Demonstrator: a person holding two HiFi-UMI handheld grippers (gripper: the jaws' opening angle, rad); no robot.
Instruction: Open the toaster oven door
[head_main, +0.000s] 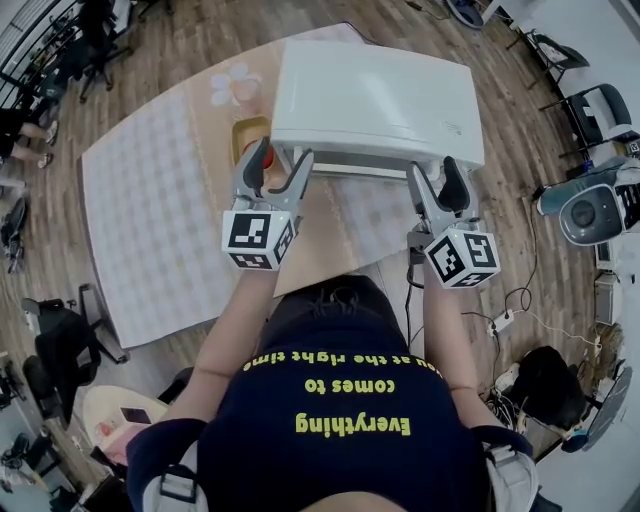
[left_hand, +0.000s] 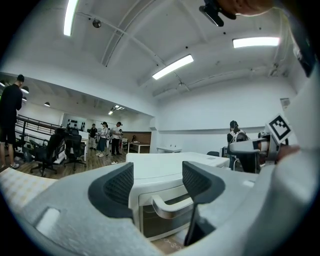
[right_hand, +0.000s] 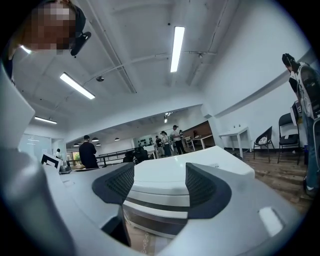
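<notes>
A white toaster oven (head_main: 375, 100) stands on the table (head_main: 150, 220) with its door shut and facing me. Its white door handle (left_hand: 172, 206) runs across the glass front. My left gripper (head_main: 279, 164) is open just before the oven's left front corner, and in the left gripper view (left_hand: 156, 186) the handle's left end lies between its jaws, a short way off. My right gripper (head_main: 437, 178) is open near the right front corner; in the right gripper view (right_hand: 159, 186) the oven (right_hand: 185, 187) fills the gap ahead. Neither gripper holds anything.
An orange container (head_main: 247, 135) sits left of the oven, behind the left gripper. A power strip (head_main: 500, 321) and cables lie on the floor at right, near a round machine (head_main: 592, 212). Office chairs (head_main: 55, 345) stand at left. Several people (left_hand: 106, 137) stand far off.
</notes>
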